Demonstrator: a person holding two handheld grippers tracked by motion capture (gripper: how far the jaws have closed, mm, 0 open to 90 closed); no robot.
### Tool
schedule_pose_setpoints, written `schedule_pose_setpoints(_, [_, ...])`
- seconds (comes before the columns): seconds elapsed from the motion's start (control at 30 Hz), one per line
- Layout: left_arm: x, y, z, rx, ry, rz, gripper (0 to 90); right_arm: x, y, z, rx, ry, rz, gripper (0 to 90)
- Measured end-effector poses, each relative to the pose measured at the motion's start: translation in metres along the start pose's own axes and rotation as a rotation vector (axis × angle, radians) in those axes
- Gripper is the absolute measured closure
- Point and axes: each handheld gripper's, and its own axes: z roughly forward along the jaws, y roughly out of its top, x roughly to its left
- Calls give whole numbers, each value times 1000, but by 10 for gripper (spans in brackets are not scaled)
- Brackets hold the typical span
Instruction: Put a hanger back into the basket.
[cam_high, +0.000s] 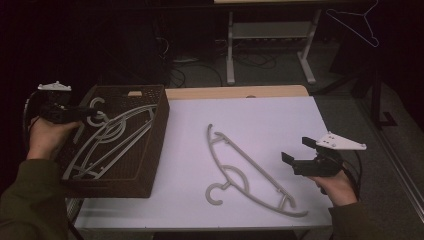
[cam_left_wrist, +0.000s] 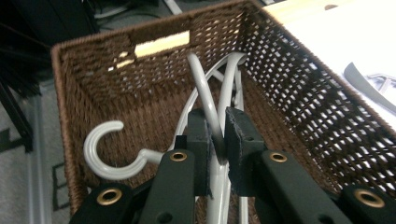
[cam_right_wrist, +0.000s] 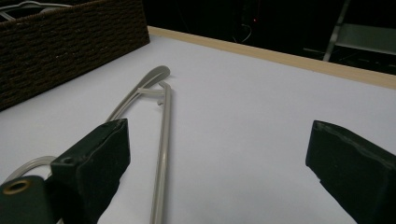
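Left gripper (cam_left_wrist: 215, 140) clamped on a grey hanger (cam_left_wrist: 205, 93) inside the wicker basket (cam_left_wrist: 299, 88), gripped near the neck, probably to lift or seat it. Right gripper (cam_right_wrist: 217, 163) wide open, empty; second hanger (cam_right_wrist: 161, 140) on table (cam_right_wrist: 261, 107) just ahead-left, likely next.

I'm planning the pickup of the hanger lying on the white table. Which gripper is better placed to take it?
Probably the right. The right gripper hangs open just beside the loose hanger, its jaws spread wide. The left gripper is shut on another hanger inside the brown basket.
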Motion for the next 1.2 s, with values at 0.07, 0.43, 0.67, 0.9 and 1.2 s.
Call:
schedule_pose_setpoints(0.07, [3,-3,3,27,55,-7,629,0,0,0,1,0,-2,61])
schedule_pose_setpoints(0.43, [8,-16,-19,-36,78,-70,314,1,0,-2,-1,-5,-2,61])
schedule_pose_setpoints(0.67, [-17,-17,-13,-82,-39,-56,246,2,2,-2,-3,-2,-10,61])
schedule_pose_setpoints(0.9, [-50,-11,-3,-131,-142,-3,178,2,3,-3,-8,-5,-17,61])
schedule_pose_setpoints(1.2, [-96,-2,7,-213,-262,69,137,4,5,-4,-4,-5,-24,62])
